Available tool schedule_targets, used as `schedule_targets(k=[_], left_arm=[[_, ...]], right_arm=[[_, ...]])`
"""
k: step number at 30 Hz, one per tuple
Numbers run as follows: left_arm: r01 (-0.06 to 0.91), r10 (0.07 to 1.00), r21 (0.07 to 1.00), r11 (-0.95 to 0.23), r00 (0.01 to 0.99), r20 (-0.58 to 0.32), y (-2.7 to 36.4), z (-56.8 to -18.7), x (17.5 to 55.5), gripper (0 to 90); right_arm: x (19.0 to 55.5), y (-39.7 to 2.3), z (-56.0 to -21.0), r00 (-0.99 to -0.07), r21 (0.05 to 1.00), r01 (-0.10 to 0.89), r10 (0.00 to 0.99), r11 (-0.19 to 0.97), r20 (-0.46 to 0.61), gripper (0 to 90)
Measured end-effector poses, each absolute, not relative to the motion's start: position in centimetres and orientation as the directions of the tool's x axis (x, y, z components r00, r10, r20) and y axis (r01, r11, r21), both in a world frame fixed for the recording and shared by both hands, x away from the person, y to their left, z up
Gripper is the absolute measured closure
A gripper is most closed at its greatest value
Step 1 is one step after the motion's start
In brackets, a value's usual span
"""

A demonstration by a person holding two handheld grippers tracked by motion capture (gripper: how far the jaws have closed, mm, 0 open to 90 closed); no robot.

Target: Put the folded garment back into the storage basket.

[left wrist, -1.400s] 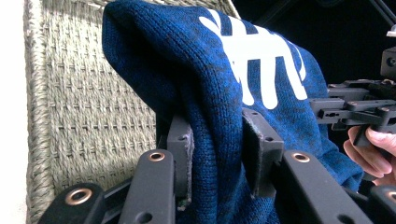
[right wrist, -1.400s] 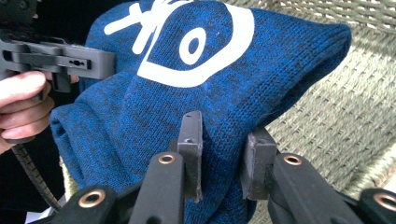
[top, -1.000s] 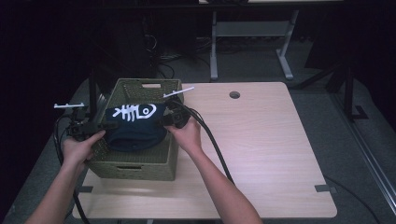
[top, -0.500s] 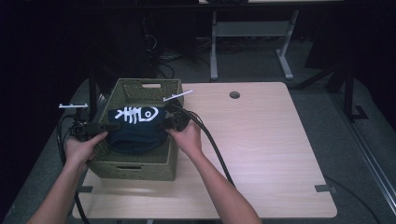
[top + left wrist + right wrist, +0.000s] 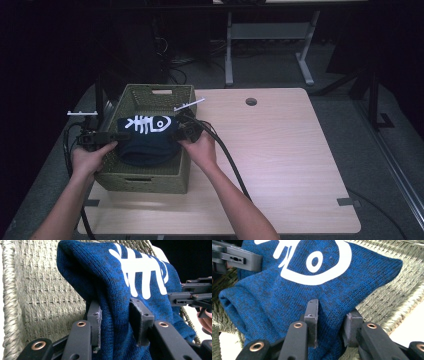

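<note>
Left gripper (image 5: 115, 322) and right gripper (image 5: 333, 322) are each pinching a fold of the blue knit garment (image 5: 147, 137), jaws nearly closed. Garment is hanging over the woven basket (image 5: 145, 172) on the table (image 5: 290, 165).

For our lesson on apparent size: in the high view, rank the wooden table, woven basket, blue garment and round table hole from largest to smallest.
1. Light wooden table
2. Green woven basket
3. Dark blue knitted garment
4. Round table hole
</note>
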State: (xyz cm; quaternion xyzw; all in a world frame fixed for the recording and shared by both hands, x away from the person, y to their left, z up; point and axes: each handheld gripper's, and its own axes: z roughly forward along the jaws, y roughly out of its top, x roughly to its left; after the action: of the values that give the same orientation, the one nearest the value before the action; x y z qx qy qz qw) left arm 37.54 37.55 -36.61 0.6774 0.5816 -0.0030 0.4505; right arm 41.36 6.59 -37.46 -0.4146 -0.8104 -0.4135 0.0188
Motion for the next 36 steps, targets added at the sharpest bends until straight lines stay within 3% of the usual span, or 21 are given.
schedule_targets(k=[3,6,11,15,36], left_arm=[[0.789,0.795,0.610,0.076,0.321,-0.514,37.4,-36.5,37.6,62.0],[0.793,0.815,0.603,0.080,0.297,-0.498,37.3,-36.5,37.8,47.1],[0.785,0.832,0.614,0.089,0.280,-0.479,37.4,-36.3,37.8,41.8],[0.765,0.827,0.631,0.130,0.267,-0.495,37.9,-35.9,37.5,42.2],[0.684,0.728,0.716,0.143,0.417,-0.544,34.9,-33.3,36.0,40.3]], right_arm=[[41.3,6.5,-37.4,-0.653,0.653,0.689,0.661,0.315,0.370,67.4],[41.3,6.5,-37.4,-0.657,0.662,0.680,0.663,0.316,0.359,58.2],[41.3,6.4,-36.7,-0.663,0.683,0.657,0.676,0.318,0.323,49.4],[41.3,6.0,-36.2,-0.662,0.693,0.651,0.678,0.309,0.319,48.5],[40.4,0.8,-32.7,-0.716,0.760,0.613,0.557,0.215,0.420,43.6]])
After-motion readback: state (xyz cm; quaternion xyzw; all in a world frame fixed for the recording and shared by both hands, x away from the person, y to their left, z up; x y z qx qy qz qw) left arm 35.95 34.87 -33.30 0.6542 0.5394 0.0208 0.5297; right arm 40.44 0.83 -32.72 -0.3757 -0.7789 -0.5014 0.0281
